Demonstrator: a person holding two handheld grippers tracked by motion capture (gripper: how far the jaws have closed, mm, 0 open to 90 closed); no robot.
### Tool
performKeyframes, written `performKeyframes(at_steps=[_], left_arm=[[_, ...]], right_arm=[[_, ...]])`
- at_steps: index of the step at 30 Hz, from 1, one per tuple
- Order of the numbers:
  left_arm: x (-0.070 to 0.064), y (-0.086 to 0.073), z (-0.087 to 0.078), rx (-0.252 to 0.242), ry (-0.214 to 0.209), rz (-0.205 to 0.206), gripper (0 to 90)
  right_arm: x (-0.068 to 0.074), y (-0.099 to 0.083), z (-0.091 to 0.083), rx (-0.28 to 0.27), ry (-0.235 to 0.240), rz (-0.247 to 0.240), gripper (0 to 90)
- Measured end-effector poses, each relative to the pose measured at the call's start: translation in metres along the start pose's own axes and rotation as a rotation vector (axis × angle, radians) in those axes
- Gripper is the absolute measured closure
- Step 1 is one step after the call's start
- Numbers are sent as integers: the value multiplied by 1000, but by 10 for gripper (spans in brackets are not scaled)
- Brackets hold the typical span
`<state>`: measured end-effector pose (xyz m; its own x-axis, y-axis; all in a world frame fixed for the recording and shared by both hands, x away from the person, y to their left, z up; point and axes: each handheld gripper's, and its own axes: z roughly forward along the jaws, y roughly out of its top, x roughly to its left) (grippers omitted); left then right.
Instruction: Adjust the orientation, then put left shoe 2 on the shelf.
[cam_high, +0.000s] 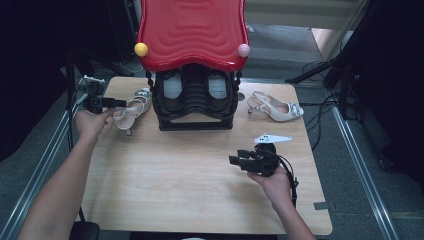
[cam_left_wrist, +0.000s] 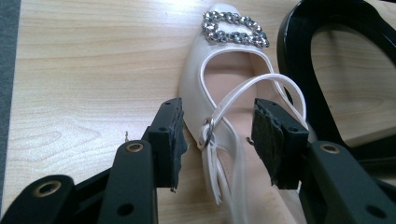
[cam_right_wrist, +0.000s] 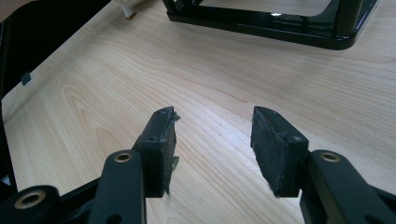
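Reaching in from the bottom of the high view, a person's two forearms each hold a black two-jaw claw over a light wooden bench (cam_high: 165, 190). The left claw (cam_high: 121, 103) sits near the bench's far left corner, at the heel end of a cream slingback high-heeled shoe with a rhinestone buckle on its toe (cam_high: 132, 109). In the left gripper view, this left claw (cam_left_wrist: 217, 135) is released, its jaws standing apart on either side of the shoe's thin heel strap and small metal ring (cam_left_wrist: 207, 128), not touching them. The shoe lies on the bench just beside the left side of a black plastic rack with a glossy red wavy top (cam_high: 192, 30), which stands at the middle of the far edge. A second, matching cream shoe (cam_high: 276, 107) lies near the far right corner, well apart from both claws. The right claw (cam_high: 235, 160) hovers above bare wood towards the near right corner, also released, jaws spread with nothing between them.
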<state>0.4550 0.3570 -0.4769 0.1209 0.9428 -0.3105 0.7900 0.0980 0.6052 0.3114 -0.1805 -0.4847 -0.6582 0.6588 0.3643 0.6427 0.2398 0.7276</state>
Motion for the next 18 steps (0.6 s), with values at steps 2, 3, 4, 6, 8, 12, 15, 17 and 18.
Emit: performKeyframes(at_steps=[2,3,4,6,8,12,15,17,18], left_arm=[[0,-2,3,1,0,-5,543],[0,-3,5,6,1,-5,545],[0,-4,7,6,7,-5,546],[1,-7,11,19,16,6,549],[2,-10,14,18,16,4,550],[5,-13,15,-3,2,-17,558],[5,-15,18,-25,-3,-24,564],[5,-17,18,-36,-12,-32,586],[4,-18,18,-43,-18,-36,599]], right_arm=[[0,0,0,-2,1,1,513],[0,0,0,-1,-1,1,513],[0,0,0,-3,-1,1,513],[0,0,-1,-4,-1,1,512],[0,0,-1,-3,-2,2,512],[-1,0,-1,-6,-2,2,512],[0,0,-1,-3,-2,0,511],[0,0,0,0,-1,0,510],[0,0,0,-1,-2,-1,510]])
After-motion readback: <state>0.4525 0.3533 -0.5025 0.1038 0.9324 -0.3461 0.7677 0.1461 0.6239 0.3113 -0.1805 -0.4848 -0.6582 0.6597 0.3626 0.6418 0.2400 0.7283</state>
